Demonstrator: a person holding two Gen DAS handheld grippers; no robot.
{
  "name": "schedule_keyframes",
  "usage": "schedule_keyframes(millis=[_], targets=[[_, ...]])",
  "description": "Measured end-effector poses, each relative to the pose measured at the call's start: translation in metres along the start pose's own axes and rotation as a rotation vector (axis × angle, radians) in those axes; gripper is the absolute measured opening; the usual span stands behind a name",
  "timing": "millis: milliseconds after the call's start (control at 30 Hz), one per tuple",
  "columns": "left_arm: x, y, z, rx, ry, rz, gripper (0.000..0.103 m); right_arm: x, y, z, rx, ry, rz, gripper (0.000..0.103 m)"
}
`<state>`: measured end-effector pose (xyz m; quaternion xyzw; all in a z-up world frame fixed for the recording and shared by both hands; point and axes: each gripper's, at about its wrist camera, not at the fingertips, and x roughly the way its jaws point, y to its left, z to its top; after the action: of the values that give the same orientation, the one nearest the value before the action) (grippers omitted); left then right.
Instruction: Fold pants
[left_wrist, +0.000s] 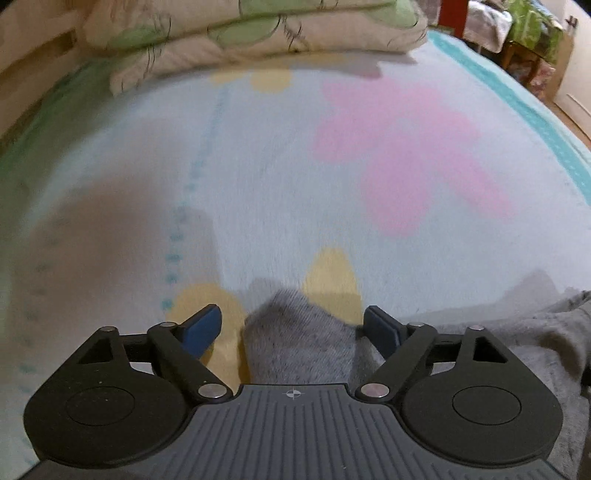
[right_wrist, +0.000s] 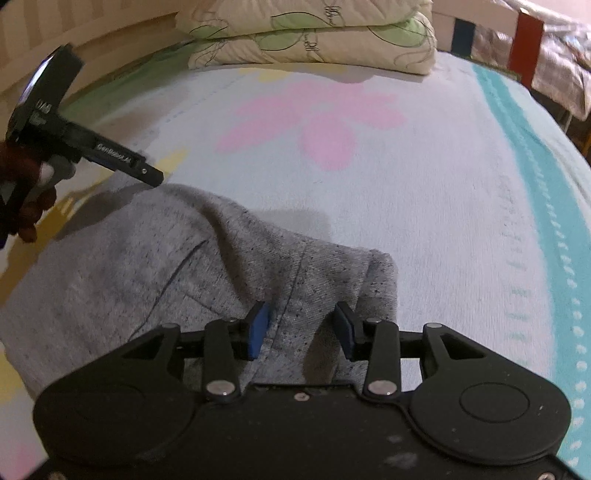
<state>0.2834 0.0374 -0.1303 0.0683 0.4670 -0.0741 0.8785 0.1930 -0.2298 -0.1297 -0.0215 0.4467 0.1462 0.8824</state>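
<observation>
Grey marled pants (right_wrist: 147, 266) lie spread on the bed's pale blanket (right_wrist: 424, 192), with a rounded fold toward the right. My right gripper (right_wrist: 302, 328) stands over that fold, partly open. The cloth runs between its blue pads (right_wrist: 258, 328), which do not press on it. In the left wrist view a corner of the pants (left_wrist: 295, 339) pokes up between the wide-apart fingers of my left gripper (left_wrist: 291, 328), untouched by either pad (left_wrist: 203, 328). The right wrist view shows the left gripper's body (right_wrist: 74, 147) at the pants' far left edge, held by a hand (right_wrist: 26, 206).
Folded cream and green bedding (right_wrist: 314, 40) is stacked at the head of the bed. The blanket carries a big pink flower (right_wrist: 314, 122) and a teal band (right_wrist: 535, 184) along its right edge. A red post (right_wrist: 526, 48) and furniture (left_wrist: 532, 33) stand beyond the bed's right side.
</observation>
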Motion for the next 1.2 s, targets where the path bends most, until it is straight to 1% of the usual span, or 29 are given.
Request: schedule_keyframes(millis=[67, 133, 267, 367, 500, 567, 700, 733, 767, 800, 867, 933, 1000, 1067, 1133, 1167, 1200], targets=[[-0.016, -0.002, 0.001, 0.008, -0.035, -0.026, 0.083, -0.004, -0.01, 0.001, 0.066, 0.0, 0.005, 0.046], [-0.035, -0.003, -0.007, 0.024, -0.063, -0.057, 0.083, -0.007, -0.02, 0.0, 0.125, 0.01, 0.003, 0.047], [-0.06, -0.008, -0.032, 0.033, -0.075, -0.14, 0.084, -0.013, -0.032, -0.005, 0.208, 0.044, 0.001, 0.048], [-0.069, -0.007, -0.055, 0.013, -0.054, -0.185, 0.084, -0.019, -0.034, -0.012, 0.27, 0.06, 0.064, 0.049], [-0.078, 0.003, -0.081, -0.059, -0.025, -0.227, 0.084, -0.022, -0.033, -0.027, 0.349, 0.118, 0.155, 0.048], [-0.079, 0.007, -0.087, -0.076, -0.02, -0.227, 0.084, -0.021, -0.031, -0.035, 0.378, 0.148, 0.197, 0.048], [-0.08, 0.009, -0.098, -0.094, -0.016, -0.223, 0.084, -0.02, -0.031, -0.047, 0.464, 0.176, 0.27, 0.047], [-0.081, 0.008, -0.099, -0.094, -0.021, -0.221, 0.084, -0.02, -0.029, -0.047, 0.462, 0.184, 0.279, 0.044], [-0.085, 0.006, -0.104, -0.09, -0.031, -0.219, 0.084, -0.022, -0.024, -0.045, 0.43, 0.178, 0.279, 0.029], [-0.09, 0.002, -0.11, -0.082, -0.046, -0.214, 0.084, -0.027, -0.018, -0.04, 0.374, 0.163, 0.261, 0.021], [-0.098, -0.008, -0.119, -0.047, -0.072, -0.211, 0.084, -0.042, 0.004, -0.031, 0.2, 0.115, 0.192, 0.02], [-0.1, -0.022, -0.128, 0.025, -0.077, -0.219, 0.084, -0.048, 0.018, -0.029, 0.107, 0.098, 0.133, 0.019], [-0.096, -0.035, -0.14, 0.083, -0.056, -0.224, 0.085, -0.039, 0.02, -0.035, 0.102, 0.126, 0.1, 0.019], [-0.087, -0.041, -0.15, 0.085, -0.02, -0.221, 0.086, -0.028, 0.019, -0.046, 0.1, 0.136, 0.076, 0.019], [-0.085, -0.041, -0.151, 0.066, -0.018, -0.214, 0.087, -0.029, 0.023, -0.047, 0.089, 0.121, 0.062, 0.019], [-0.085, -0.04, -0.149, 0.065, -0.014, -0.216, 0.087, -0.03, 0.025, -0.046, 0.079, 0.12, 0.049, 0.021], [-0.084, -0.038, -0.147, 0.062, -0.009, -0.222, 0.087, -0.032, 0.028, -0.046, 0.07, 0.117, 0.037, 0.028]])
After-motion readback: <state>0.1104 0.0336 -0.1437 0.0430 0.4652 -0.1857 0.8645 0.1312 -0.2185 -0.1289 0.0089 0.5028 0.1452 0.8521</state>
